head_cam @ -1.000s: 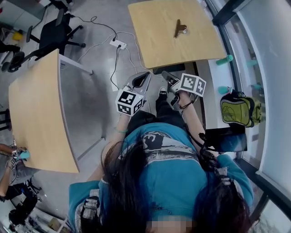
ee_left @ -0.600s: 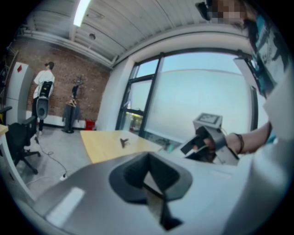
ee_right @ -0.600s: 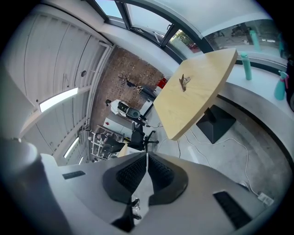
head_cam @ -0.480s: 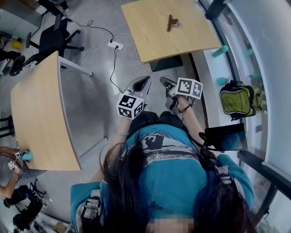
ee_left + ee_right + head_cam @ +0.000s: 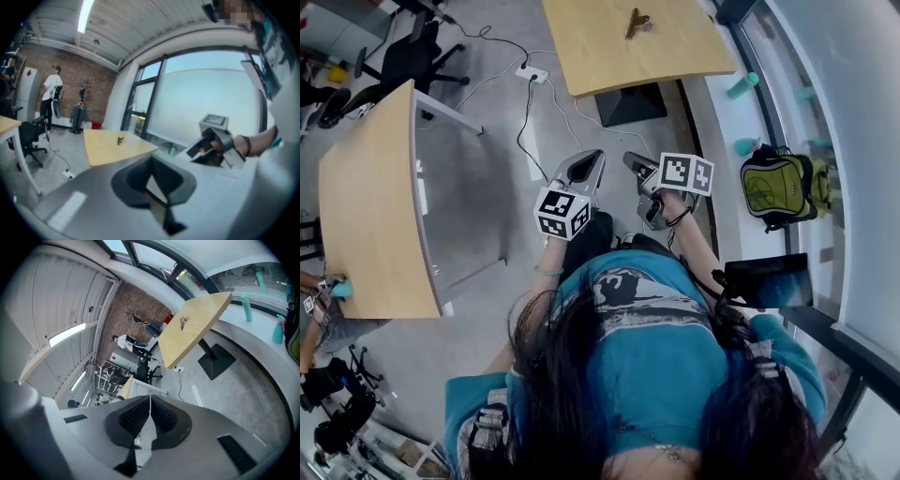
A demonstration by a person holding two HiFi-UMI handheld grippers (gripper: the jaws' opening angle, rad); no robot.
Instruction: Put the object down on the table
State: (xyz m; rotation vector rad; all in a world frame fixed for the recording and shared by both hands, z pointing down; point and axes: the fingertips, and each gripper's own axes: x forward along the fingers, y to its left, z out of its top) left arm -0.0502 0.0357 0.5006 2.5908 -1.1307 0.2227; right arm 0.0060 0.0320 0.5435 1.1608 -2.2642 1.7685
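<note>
A small brown clip-like object (image 5: pixel 636 22) lies on the far wooden table (image 5: pixel 609 56), well away from both grippers. It also shows as the small brown object (image 5: pixel 121 140) in the left gripper view and as the same brown object (image 5: pixel 184 321) on the table (image 5: pixel 199 331) in the right gripper view. My left gripper (image 5: pixel 586 167) and right gripper (image 5: pixel 635 165) are held side by side in front of the person's body, over the floor. The left gripper (image 5: pixel 151 172) is shut and empty. The right gripper (image 5: pixel 150 404) is shut too, with nothing between its pads.
A second wooden table (image 5: pixel 366 206) stands at the left, with an office chair (image 5: pixel 408 61) behind it. A power strip with cables (image 5: pixel 530 73) lies on the floor. A green backpack (image 5: pixel 778 187) and teal bottles (image 5: pixel 741 86) sit along the window ledge at the right.
The far table with the brown object has slid toward the top of the head view. Both grippers, still side by side, have drawn away from it.
</note>
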